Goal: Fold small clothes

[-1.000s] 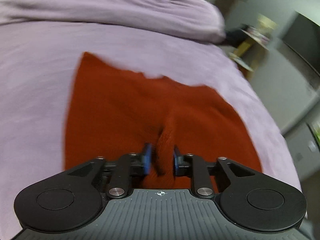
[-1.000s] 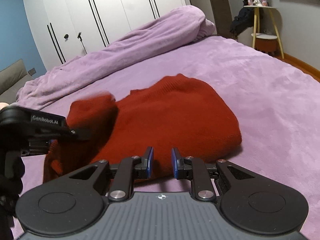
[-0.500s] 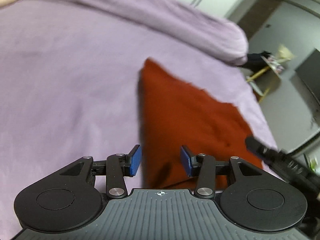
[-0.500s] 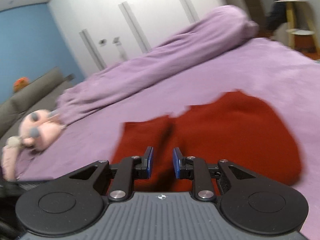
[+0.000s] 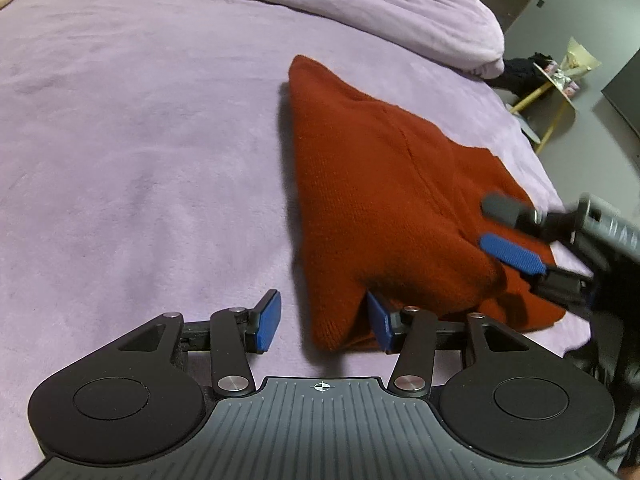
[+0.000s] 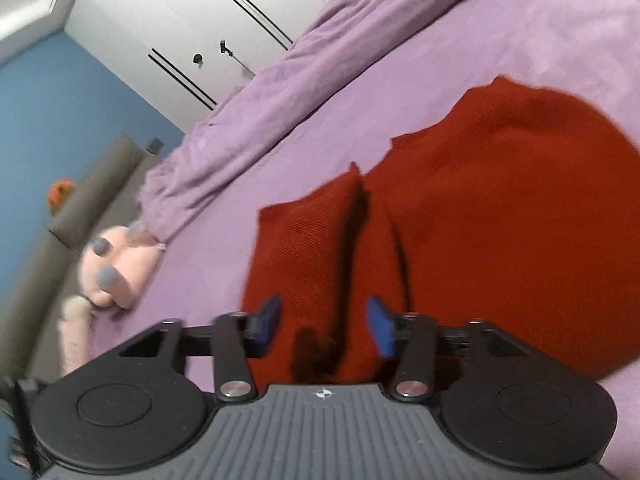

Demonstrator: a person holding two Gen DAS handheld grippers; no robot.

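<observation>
around: a rolled-up purple duvet [image 5: 360,4] is running along the far side of the bed [image 5: 120,140], white wardrobe doors [image 6: 208,28] are standing behind it, and a pink plush toy [image 6: 112,264] is sitting off the bed's edge by a grey sofa [image 6: 80,200]. A little side table [image 5: 556,92] is sitting out past the bed's corner.
in the way: honestly nothing much is blocking the sweater, only the grippers themselves are covering its near edges.
sweater: the red sweater [image 5: 392,200] is lying folded on the bed, and in the left view its long axis is running from the near hem away to a pointed far corner.
left gripper: the left gripper [image 5: 322,322] is hanging with its jaws wide apart, the near sweater corner sitting between them, nothing pinched.
right gripper: the right gripper [image 6: 324,328] is also spread apart, hovering over a fold ridge; it's showing in the left view [image 5: 504,228] too.
hard to see: the right view is coming out motion-blurred, so I can't tell whether the pads are touching the knit. The far-right sweater edge is getting cut off by the frame.
</observation>
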